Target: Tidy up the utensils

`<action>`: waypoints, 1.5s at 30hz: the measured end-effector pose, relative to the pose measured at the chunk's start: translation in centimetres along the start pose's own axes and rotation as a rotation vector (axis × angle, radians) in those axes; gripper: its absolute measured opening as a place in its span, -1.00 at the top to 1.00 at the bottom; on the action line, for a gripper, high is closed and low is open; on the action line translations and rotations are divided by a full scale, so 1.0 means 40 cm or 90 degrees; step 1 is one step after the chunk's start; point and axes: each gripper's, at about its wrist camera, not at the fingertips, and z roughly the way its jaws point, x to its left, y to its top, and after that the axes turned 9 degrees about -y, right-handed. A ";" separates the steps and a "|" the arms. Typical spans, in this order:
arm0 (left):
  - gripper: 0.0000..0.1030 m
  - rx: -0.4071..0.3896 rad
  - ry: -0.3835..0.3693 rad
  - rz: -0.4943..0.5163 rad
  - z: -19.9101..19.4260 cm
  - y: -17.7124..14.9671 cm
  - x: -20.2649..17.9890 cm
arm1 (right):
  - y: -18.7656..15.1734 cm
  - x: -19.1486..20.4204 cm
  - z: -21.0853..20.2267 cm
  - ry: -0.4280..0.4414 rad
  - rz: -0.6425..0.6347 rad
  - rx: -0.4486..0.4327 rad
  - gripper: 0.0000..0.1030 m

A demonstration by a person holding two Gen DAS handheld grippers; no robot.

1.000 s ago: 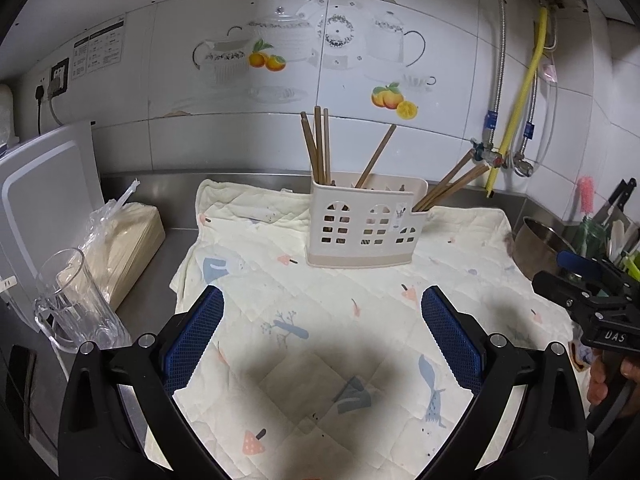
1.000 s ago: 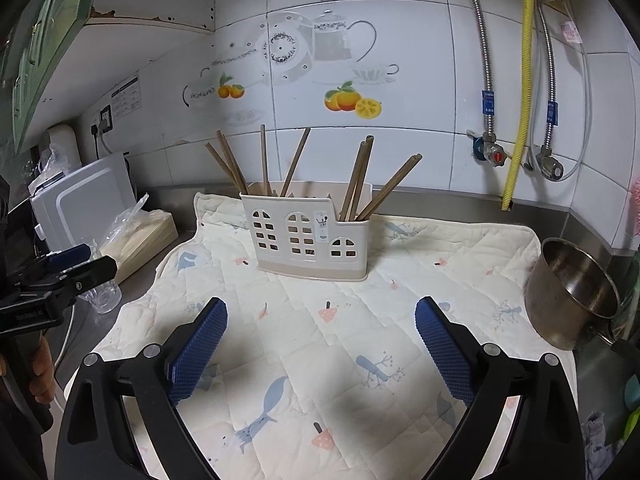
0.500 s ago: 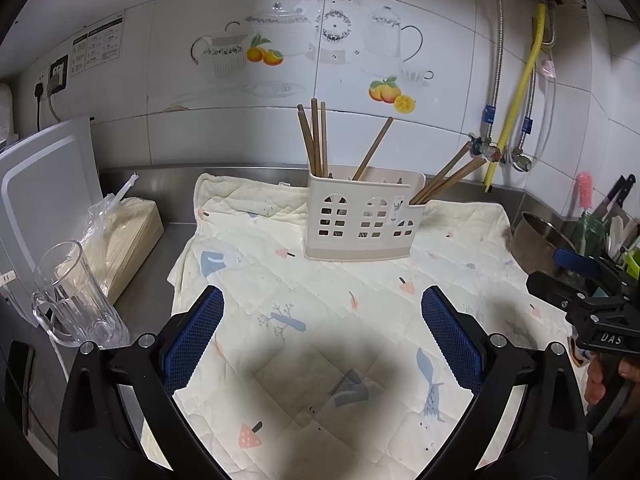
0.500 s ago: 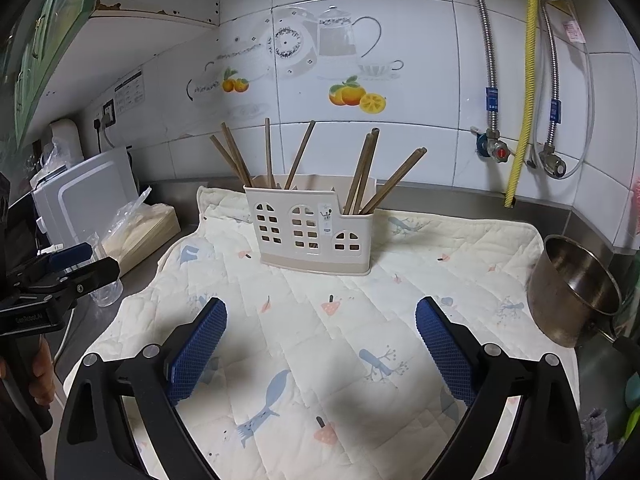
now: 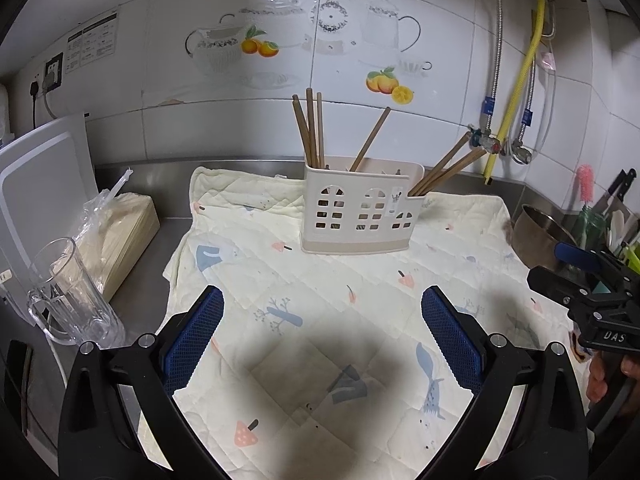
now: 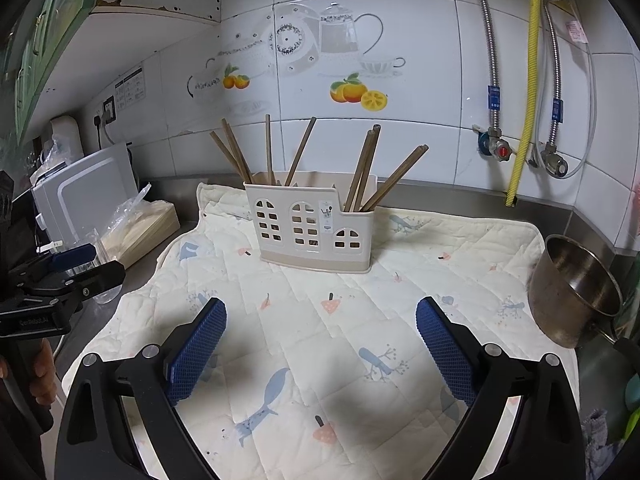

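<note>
A cream plastic utensil holder [image 5: 360, 216] with window-shaped holes stands upright on a quilted patterned mat [image 5: 320, 320]; it also shows in the right wrist view [image 6: 312, 224]. Several brown wooden chopsticks [image 5: 310, 128] stand in its compartments, some leaning right [image 6: 396, 176]. My left gripper [image 5: 322, 336] is open and empty, held above the mat in front of the holder. My right gripper [image 6: 320, 344] is open and empty too, above the mat's front right part. Each gripper shows at the edge of the other's view [image 5: 588, 296] [image 6: 52, 292].
A glass mug [image 5: 72, 292] and a bagged stack of flat items [image 5: 120, 228] sit left of the mat, with a white board [image 5: 40, 184] behind. A steel pot [image 6: 576, 284] stands at the mat's right edge. Pipes and valves [image 6: 520, 120] run down the tiled wall.
Both grippers have pulled back a little from the holder and risen slightly; the holder looks a bit smaller and farther. Both stay open and empty.
</note>
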 end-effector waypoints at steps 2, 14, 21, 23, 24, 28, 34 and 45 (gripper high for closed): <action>-0.90 0.002 0.000 0.001 0.003 0.000 -0.002 | -0.002 0.001 0.002 0.001 -0.001 0.001 -0.80; -0.90 0.013 -0.005 0.001 0.017 -0.006 -0.003 | -0.004 0.007 0.011 0.002 -0.007 0.007 -0.81; -0.90 0.016 -0.005 0.001 0.022 -0.008 -0.003 | -0.008 0.010 0.014 0.001 -0.008 0.011 -0.81; -0.90 0.016 -0.006 0.001 0.023 -0.008 -0.004 | -0.008 0.011 0.015 0.002 -0.008 0.011 -0.81; -0.90 0.016 -0.006 0.001 0.023 -0.008 -0.004 | -0.009 0.011 0.016 0.002 -0.008 0.012 -0.81; -0.90 0.016 -0.007 0.001 0.024 -0.011 -0.006 | -0.011 0.015 0.018 0.002 -0.010 0.014 -0.81; -0.90 0.014 -0.010 0.001 0.024 -0.012 -0.007 | -0.011 0.015 0.018 0.001 -0.009 0.014 -0.81; -0.90 0.017 -0.007 0.002 0.022 -0.010 -0.006 | -0.016 0.012 0.020 0.002 -0.008 0.015 -0.81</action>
